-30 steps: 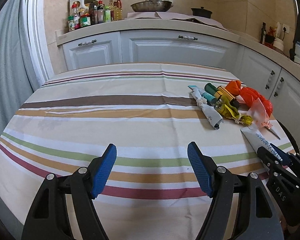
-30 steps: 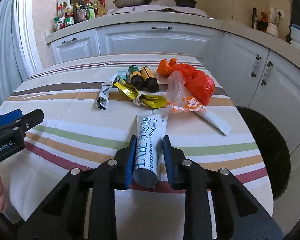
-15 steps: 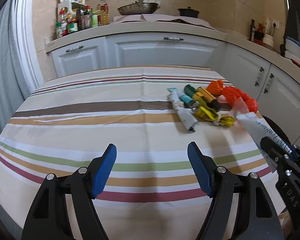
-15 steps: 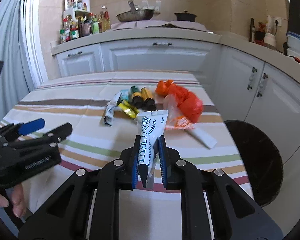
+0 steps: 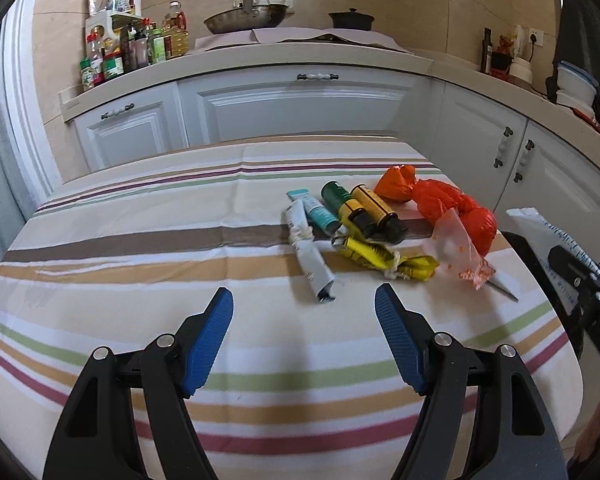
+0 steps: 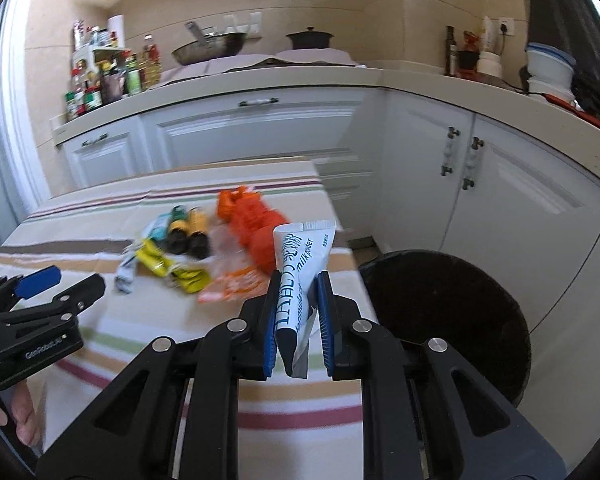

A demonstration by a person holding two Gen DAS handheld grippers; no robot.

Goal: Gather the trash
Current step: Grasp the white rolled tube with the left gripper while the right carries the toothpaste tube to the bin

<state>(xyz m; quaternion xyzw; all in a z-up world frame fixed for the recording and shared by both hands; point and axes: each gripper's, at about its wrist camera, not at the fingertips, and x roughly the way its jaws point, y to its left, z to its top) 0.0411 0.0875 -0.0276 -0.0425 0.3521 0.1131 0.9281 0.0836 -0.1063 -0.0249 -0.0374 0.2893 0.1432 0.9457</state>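
Note:
My right gripper (image 6: 298, 280) is shut on a white milk powder sachet (image 6: 300, 264) with blue print, lifted off the striped tablecloth (image 6: 148, 344) near the table's right edge. A black trash bin (image 6: 452, 320) stands on the floor just right of it. The trash left on the table: a grey wrapper (image 5: 310, 254), a teal tube (image 5: 318, 212), two small bottles (image 5: 364, 210), a yellow wrapper (image 5: 380, 258), an orange bag (image 5: 448, 204) and a clear packet with orange print (image 5: 458, 256). My left gripper (image 5: 304, 308) hangs open above the cloth, in front of the grey wrapper.
White kitchen cabinets (image 5: 300, 108) and a counter with a pan (image 5: 246, 20), a pot and condiment bottles (image 5: 128, 52) run behind and to the right of the table. A person's fingers (image 6: 20, 424) show at the lower left of the right wrist view.
My right gripper lifted the milk powder sachet off the table and swung right toward the bin. The left gripper, still open, moved toward the trash pile.

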